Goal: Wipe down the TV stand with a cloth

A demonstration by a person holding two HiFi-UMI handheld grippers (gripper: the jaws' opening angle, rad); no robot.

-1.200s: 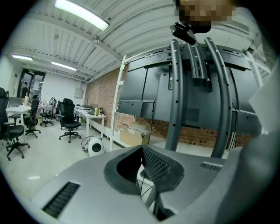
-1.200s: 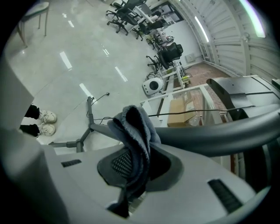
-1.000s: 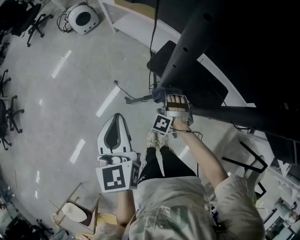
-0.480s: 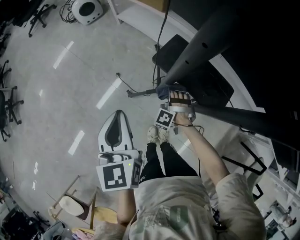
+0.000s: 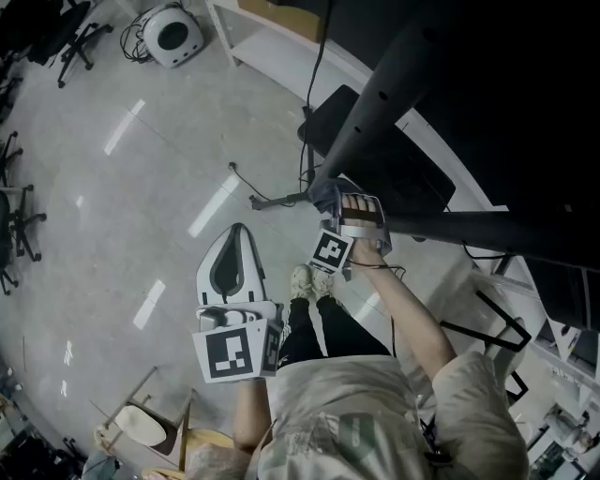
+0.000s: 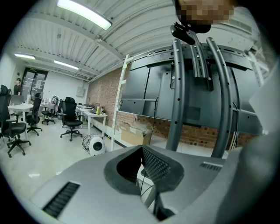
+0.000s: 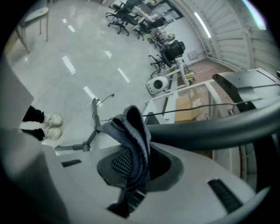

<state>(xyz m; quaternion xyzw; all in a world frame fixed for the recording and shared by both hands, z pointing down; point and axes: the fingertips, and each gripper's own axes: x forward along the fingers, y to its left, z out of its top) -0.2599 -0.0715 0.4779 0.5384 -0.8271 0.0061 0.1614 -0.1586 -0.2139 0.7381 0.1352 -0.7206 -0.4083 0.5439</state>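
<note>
An open office: swivel chairs [image 6: 70, 119], desks [image 6: 94, 114], brick wall [image 6: 105, 92], strip lights [image 6: 83, 13].

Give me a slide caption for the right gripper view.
Right tool clamps a folded grey cloth beside the stand's dark tube.

— Any lettering, numbers or brand names to read?
— None legible. Only black-and-white square marker patterns on the left gripper's cube [image 5: 230, 354] and the right gripper's cube [image 5: 330, 250], no characters. Pale print on the light grey shirt [image 5: 349, 433], too blurred to read.
</note>
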